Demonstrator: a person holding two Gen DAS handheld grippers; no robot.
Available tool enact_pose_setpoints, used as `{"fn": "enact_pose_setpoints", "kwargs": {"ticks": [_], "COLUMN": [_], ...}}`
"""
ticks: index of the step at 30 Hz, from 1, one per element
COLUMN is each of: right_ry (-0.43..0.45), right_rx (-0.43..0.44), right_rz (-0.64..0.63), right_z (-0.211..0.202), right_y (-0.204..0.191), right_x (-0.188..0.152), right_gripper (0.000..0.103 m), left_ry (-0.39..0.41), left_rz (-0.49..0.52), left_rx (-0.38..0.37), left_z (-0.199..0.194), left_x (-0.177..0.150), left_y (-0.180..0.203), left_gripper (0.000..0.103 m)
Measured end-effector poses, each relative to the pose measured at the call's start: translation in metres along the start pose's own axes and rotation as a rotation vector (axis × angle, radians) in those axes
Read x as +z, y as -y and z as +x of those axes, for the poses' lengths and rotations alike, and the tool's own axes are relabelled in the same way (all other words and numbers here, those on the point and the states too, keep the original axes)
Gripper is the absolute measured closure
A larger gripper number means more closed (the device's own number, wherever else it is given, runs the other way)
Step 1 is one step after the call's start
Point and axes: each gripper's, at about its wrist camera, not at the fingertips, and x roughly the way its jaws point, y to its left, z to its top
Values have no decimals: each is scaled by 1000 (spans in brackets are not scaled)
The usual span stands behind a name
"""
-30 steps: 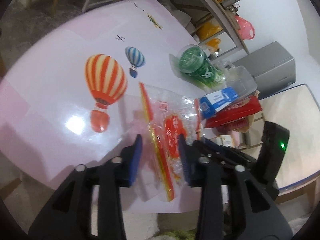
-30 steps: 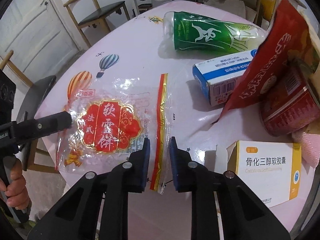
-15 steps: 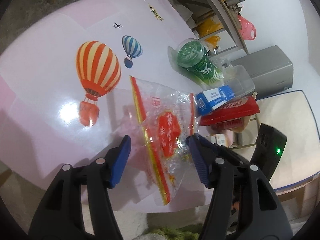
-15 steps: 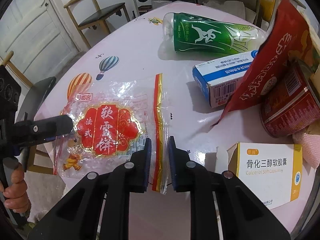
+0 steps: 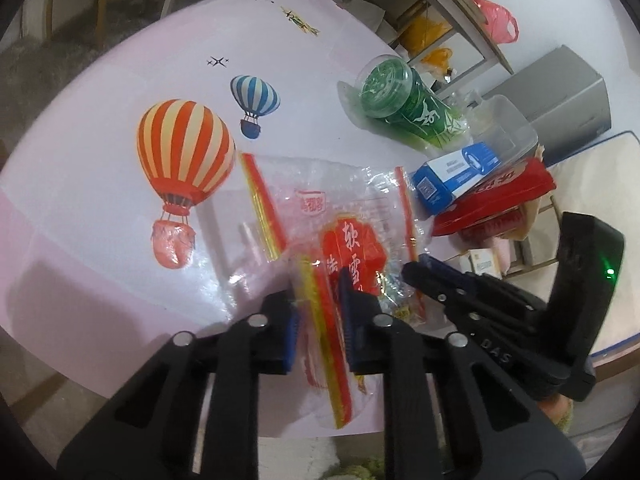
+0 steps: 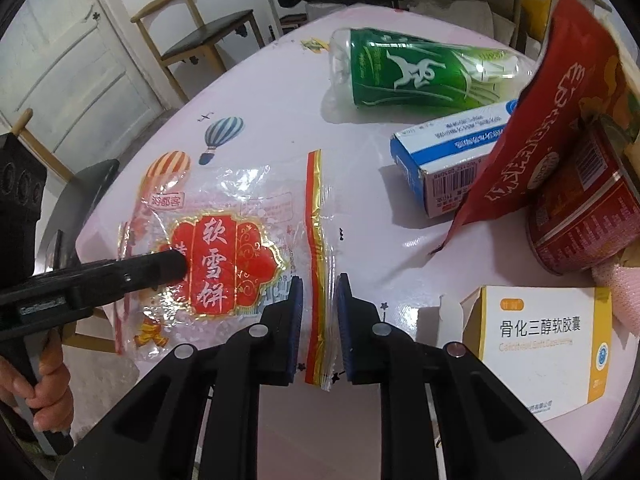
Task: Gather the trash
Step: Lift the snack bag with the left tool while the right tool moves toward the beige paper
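Left gripper [image 5: 318, 320] has just closed on the near edge of the wrapper [image 6: 224, 248], which lies on the desk [image 6: 280, 128]. Right gripper [image 6: 318, 324] clamps its right strip. Not yet lifted. Bottle [image 6: 412, 72], boxes and red packs remain uncollected.

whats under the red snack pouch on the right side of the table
The red snack pouch leans over one end of the blue and white box and part of the red cup. Whatever else lies beneath is hidden.
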Motion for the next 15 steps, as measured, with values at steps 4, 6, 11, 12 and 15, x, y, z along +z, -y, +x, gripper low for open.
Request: {"fn": "enact_pose_setpoints", "kwargs": {"ticks": [4, 6, 11, 12, 15], "right_ry": [75, 114, 268, 292, 364], "right_rx": [0, 6, -13, -26, -90], "right_rz": [-41, -50, -24, -6, 50], "right_z": [-25, -41, -101, -110, -135], "right_y": [-8, -8, 11, 17, 44], "right_x": [-3, -7, -21, -23, -24], "right_gripper": [83, 72, 52, 51, 46], "left_ry": [18, 29, 38, 38, 42], "left_rz": [32, 44, 72, 75, 77], "left_rx": [31, 40, 57, 59, 68], "left_z": [-2, -3, -5, -5, -6], "left_x": [-2, -3, -4, -4, -5], "left_y": [1, 1, 2, 2, 1], "left_gripper": [92, 92, 93, 93, 93]}}
